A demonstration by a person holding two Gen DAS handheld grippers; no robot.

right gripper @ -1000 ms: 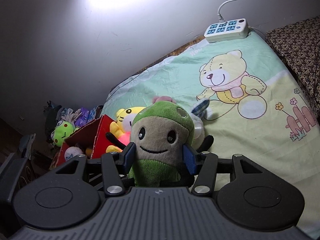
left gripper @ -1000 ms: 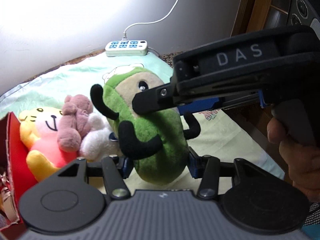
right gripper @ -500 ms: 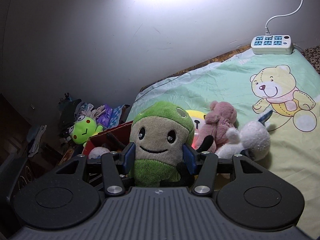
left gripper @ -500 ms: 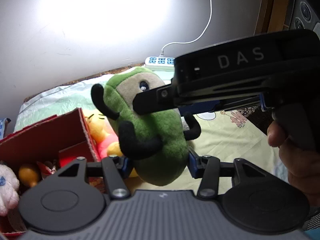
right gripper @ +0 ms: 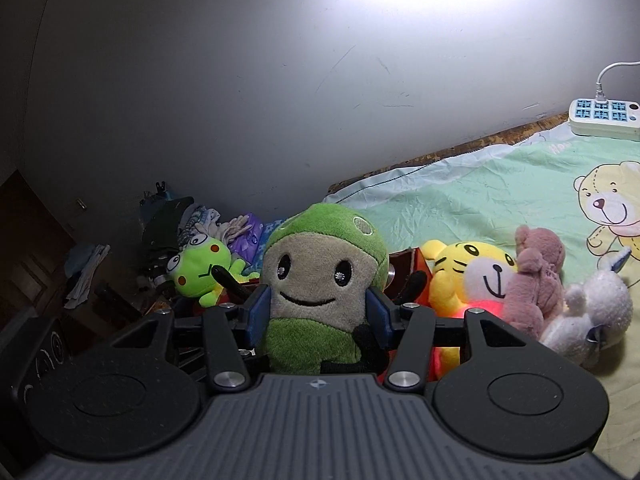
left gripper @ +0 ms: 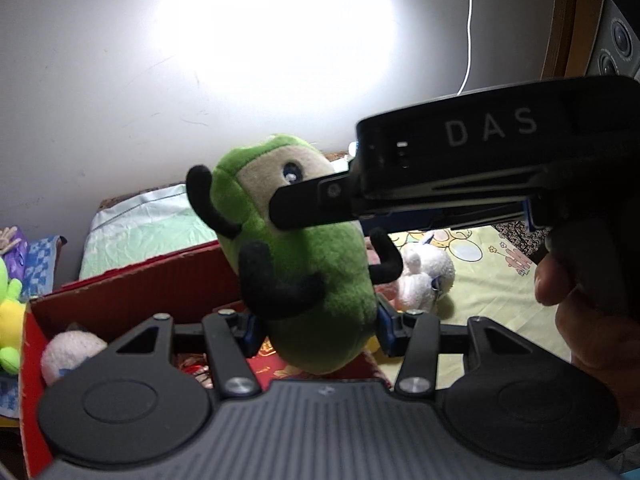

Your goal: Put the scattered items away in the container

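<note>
With both my left gripper (left gripper: pixel 316 330) and right gripper (right gripper: pixel 318 314) pinching the green plush (left gripper: pixel 304 264) above the red box (left gripper: pixel 132 288), three toys (right gripper: pixel 532 292) remained on the bed (right gripper: pixel 460 200).

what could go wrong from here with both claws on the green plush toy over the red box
1. Both the left claw and the right claw pinch the green plush toy. If only one lets go, the soft toy may swing or get tugged rather than drop.
2. The red box already holds a white plush ball, so the toy may land on its rim and tip out.
3. The yellow tiger lies close beside the box and may get knocked.
</note>
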